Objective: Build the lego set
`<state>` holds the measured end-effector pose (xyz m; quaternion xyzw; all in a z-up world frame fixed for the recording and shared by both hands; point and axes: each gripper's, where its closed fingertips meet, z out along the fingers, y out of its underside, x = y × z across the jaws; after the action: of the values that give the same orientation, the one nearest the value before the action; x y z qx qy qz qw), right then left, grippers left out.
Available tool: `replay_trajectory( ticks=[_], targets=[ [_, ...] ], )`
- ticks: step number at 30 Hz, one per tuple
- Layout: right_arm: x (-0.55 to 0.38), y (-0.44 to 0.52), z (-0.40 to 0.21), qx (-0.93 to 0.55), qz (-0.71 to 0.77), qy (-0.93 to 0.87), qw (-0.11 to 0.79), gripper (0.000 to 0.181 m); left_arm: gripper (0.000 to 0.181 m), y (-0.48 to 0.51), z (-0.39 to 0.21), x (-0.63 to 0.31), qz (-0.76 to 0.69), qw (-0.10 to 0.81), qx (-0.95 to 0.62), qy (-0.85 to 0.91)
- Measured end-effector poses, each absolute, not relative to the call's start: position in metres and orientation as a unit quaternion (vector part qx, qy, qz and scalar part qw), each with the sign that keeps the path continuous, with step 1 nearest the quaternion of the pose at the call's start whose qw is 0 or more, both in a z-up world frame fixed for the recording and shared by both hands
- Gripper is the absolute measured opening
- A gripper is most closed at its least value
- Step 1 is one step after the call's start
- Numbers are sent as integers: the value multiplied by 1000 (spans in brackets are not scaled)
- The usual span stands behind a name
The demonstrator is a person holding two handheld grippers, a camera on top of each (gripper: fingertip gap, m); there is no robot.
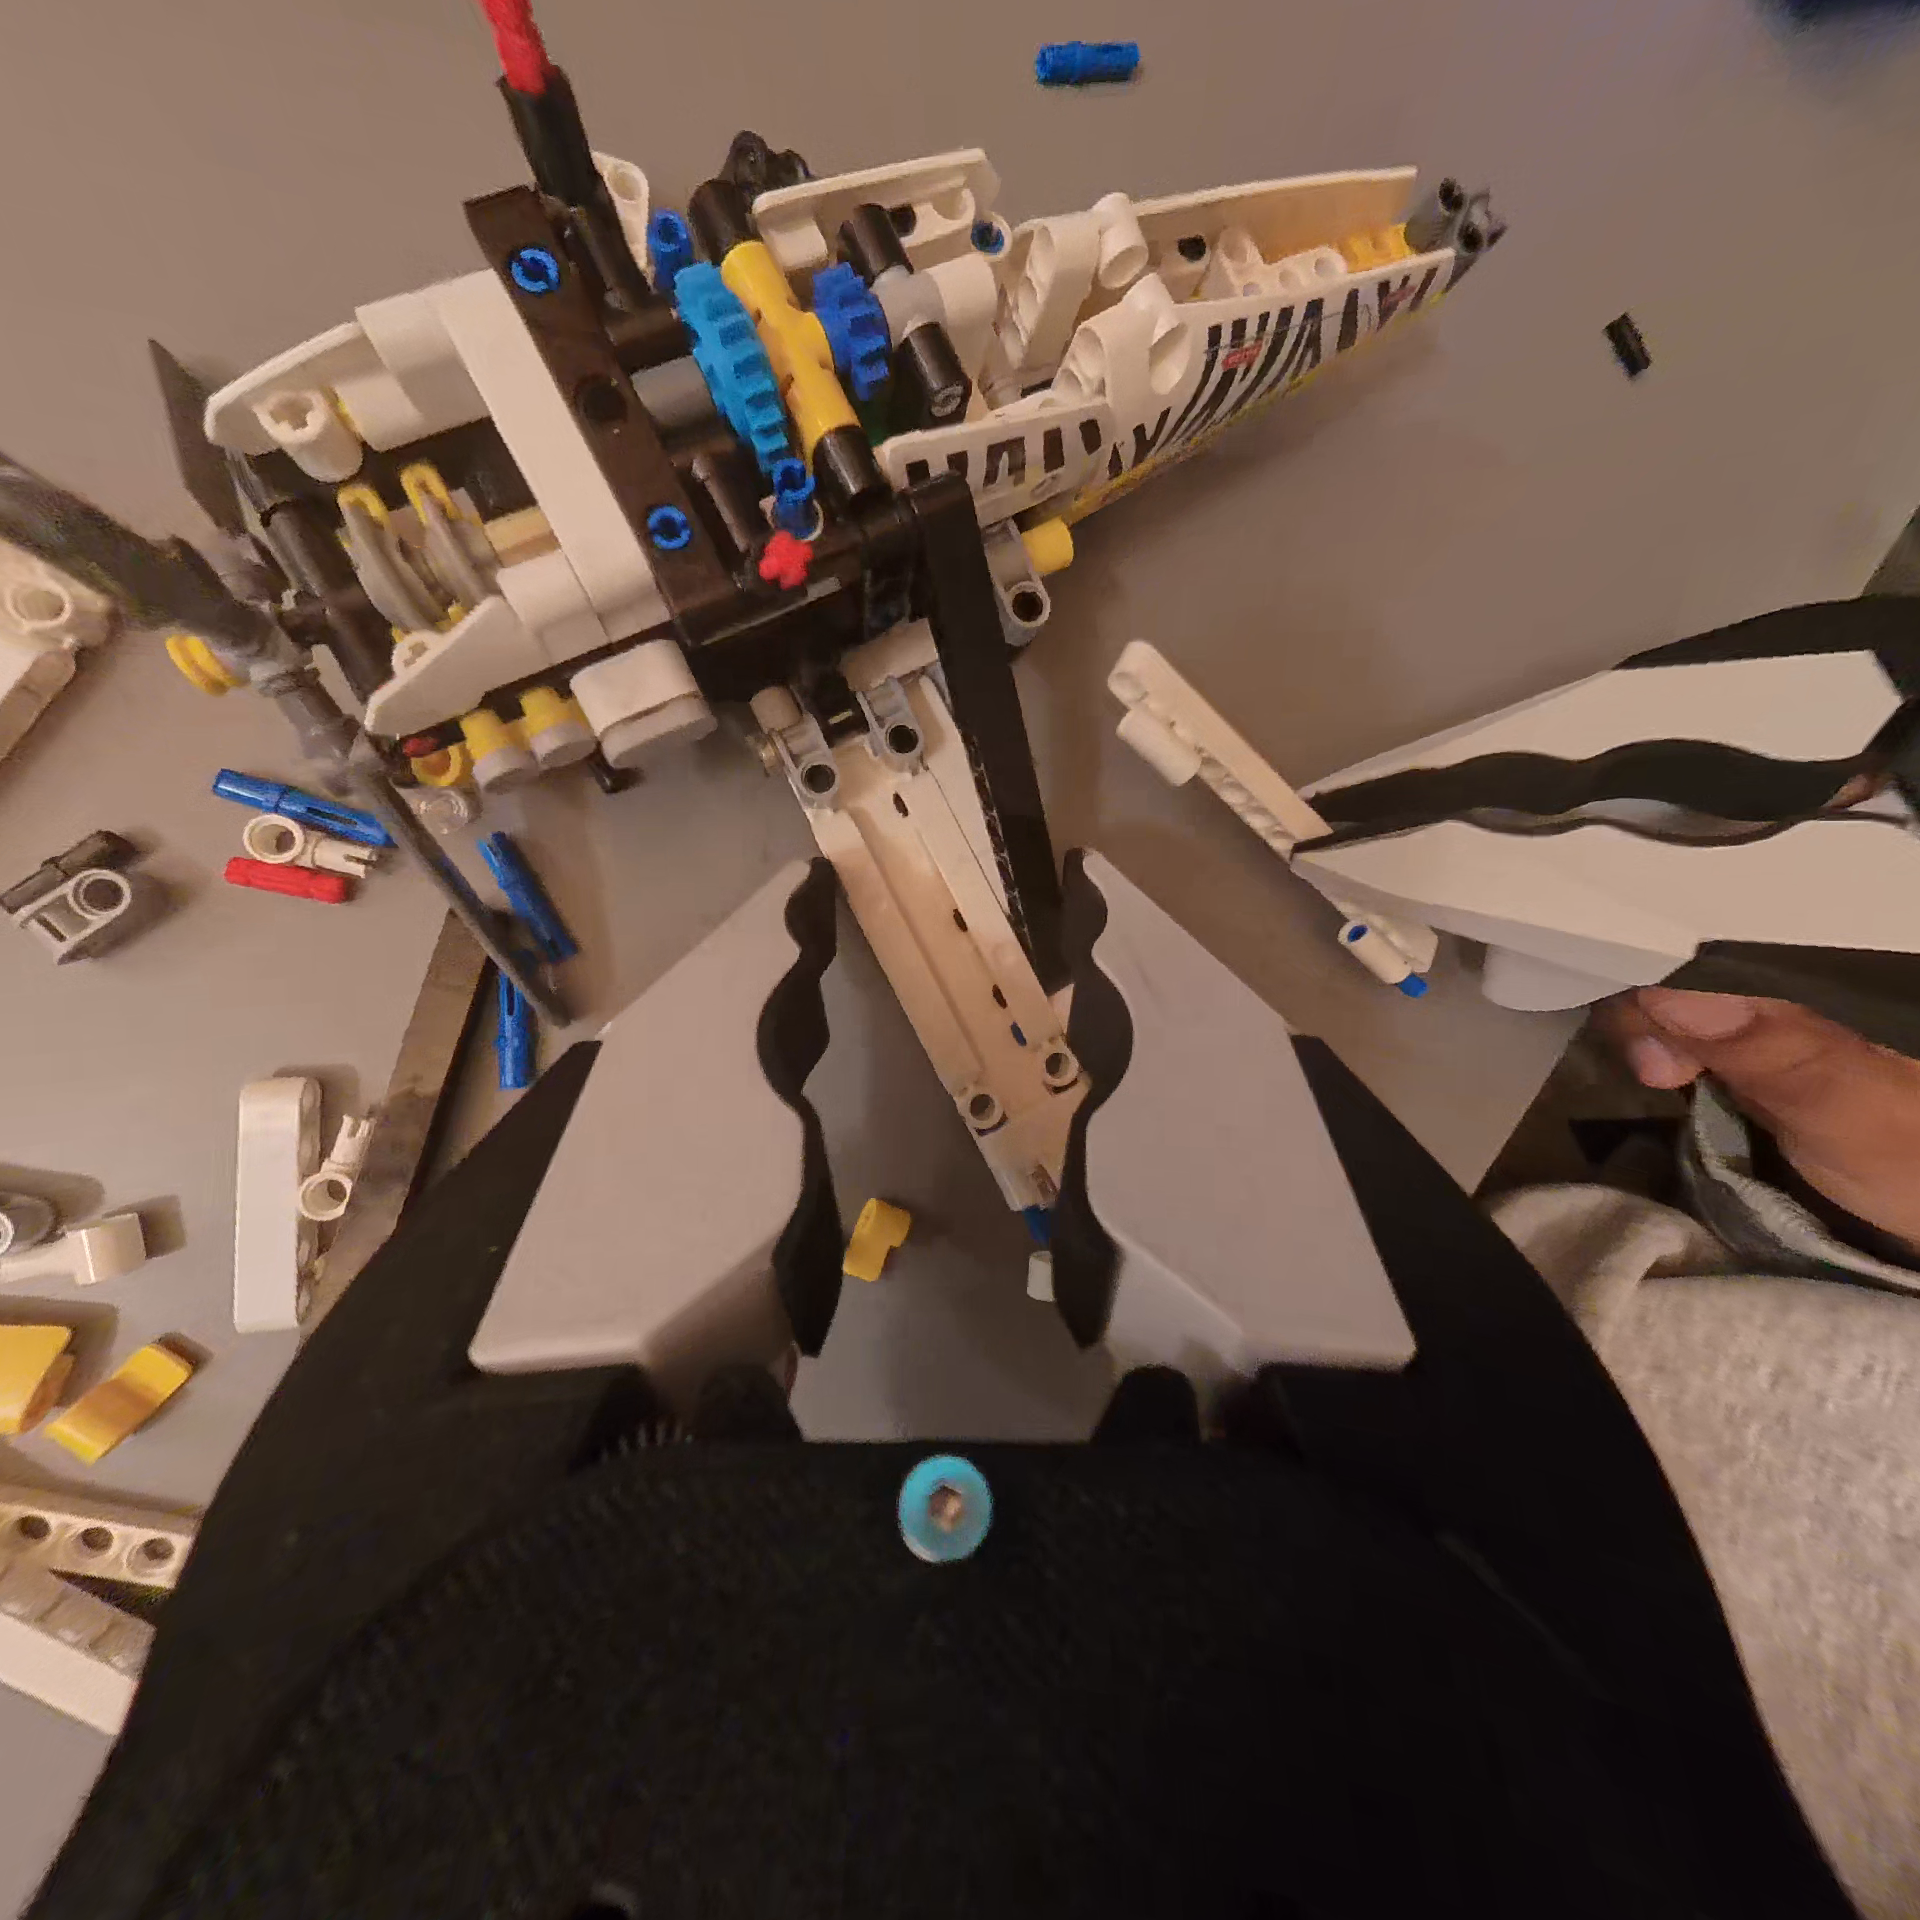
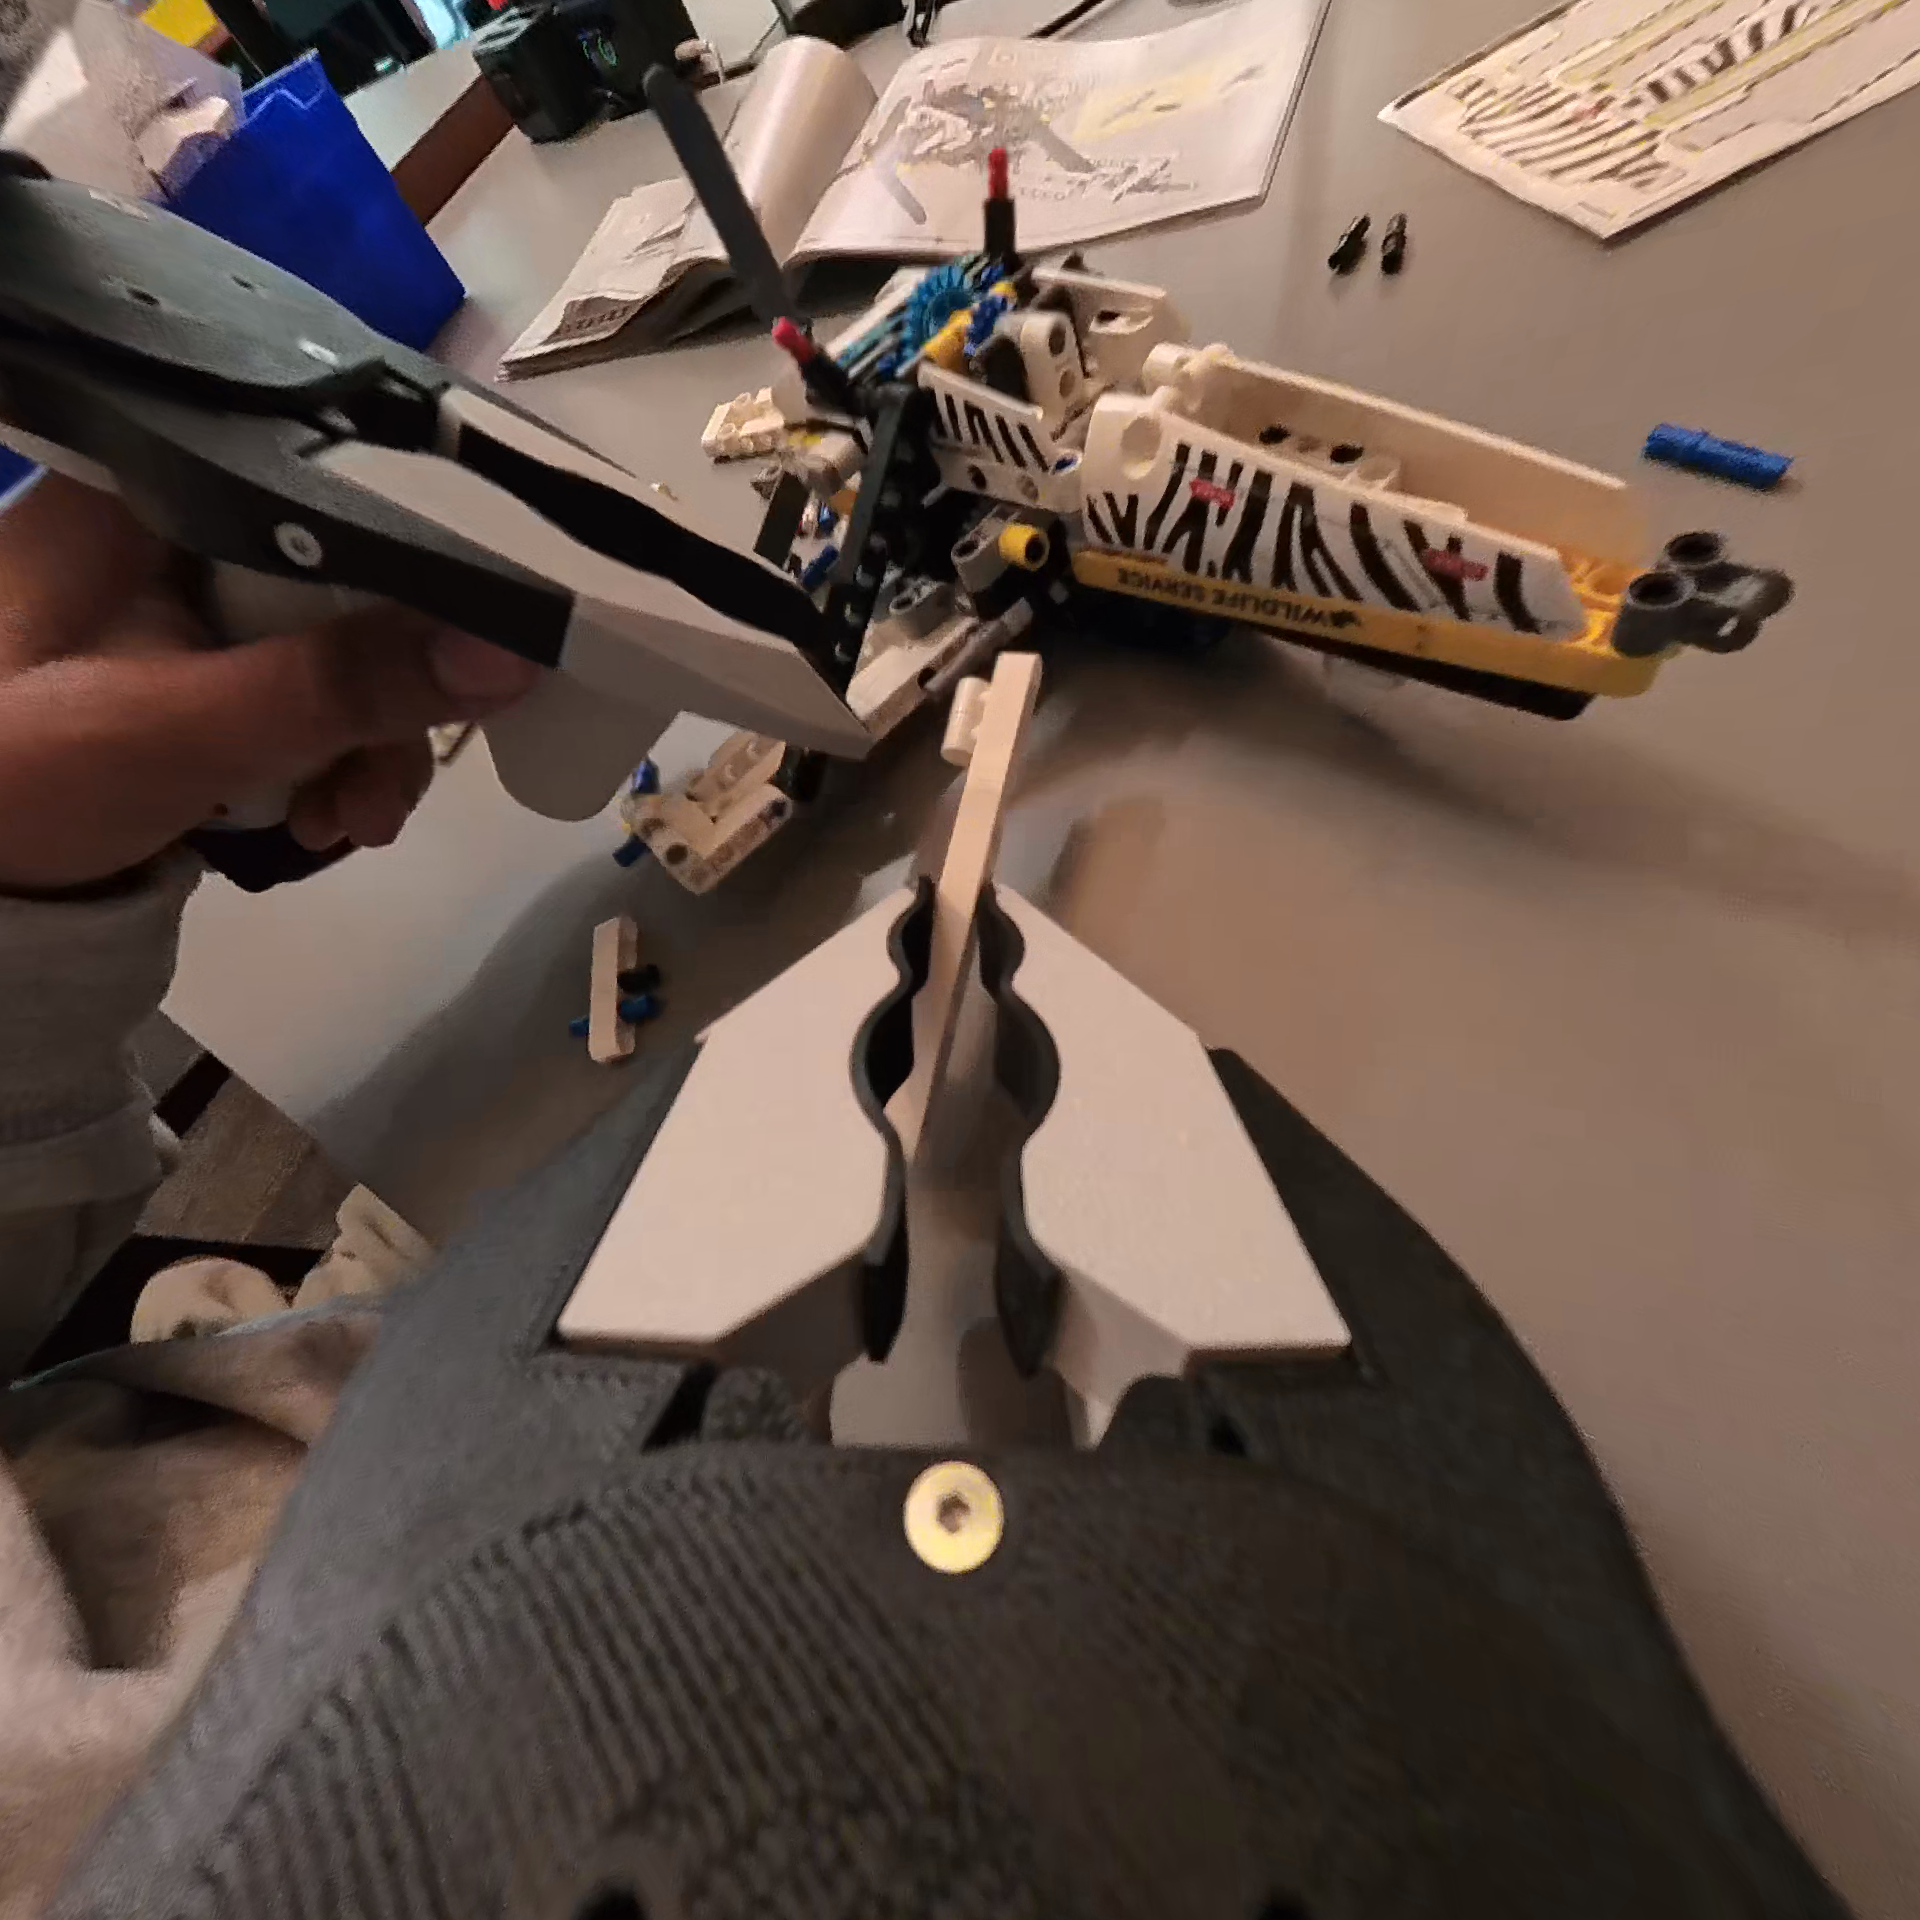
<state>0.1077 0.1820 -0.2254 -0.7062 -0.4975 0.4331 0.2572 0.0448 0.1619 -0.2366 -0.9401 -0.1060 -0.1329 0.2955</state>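
— Where's the model?

— Middle of the table, on its side; the left gripper is pinching its white wing, the near end sticking toward us.

— And the right one?

— The right gripper is pressed on a white beam, tip hovering just beside the model's near side, not touching as far as I can see.

— What could go wrong?

— The beam sits tilted in the jaws; push it in crooked and it may pivot or slip; I'd guess the wing could flex too, since only its end is held; loose pins at the left could scatter if the model skids.
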Motion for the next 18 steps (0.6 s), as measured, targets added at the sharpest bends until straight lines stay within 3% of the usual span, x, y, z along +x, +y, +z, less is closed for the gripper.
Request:
replay_trajectory(
  ticks=[3, 6, 10, 15, 18],
  targets=[
    [119, 185, -236, -714, 378, -526, 267, 9, 46, 161, -233, 45, -152, 299, -935, -112],
    [127, 194, -236, -709, 320, -553, 299, 29, 46, 160, -231, 45, -160, 297, -934, -114],
    [106, 159, -197, -592, 415, -593, 354, 47, 46, 158, -231, 45, -174, 281, -937, -115],
    [86, 123, -191, -418, 329, -707, 466, 42, 45, 156, -223, 43, -202, 268, -934, -123],
    [78, 112, -199, -357, 268, -755, 480, 38, 45, 155, -222, 43, -209, 265, -933, -124]
  ],
)
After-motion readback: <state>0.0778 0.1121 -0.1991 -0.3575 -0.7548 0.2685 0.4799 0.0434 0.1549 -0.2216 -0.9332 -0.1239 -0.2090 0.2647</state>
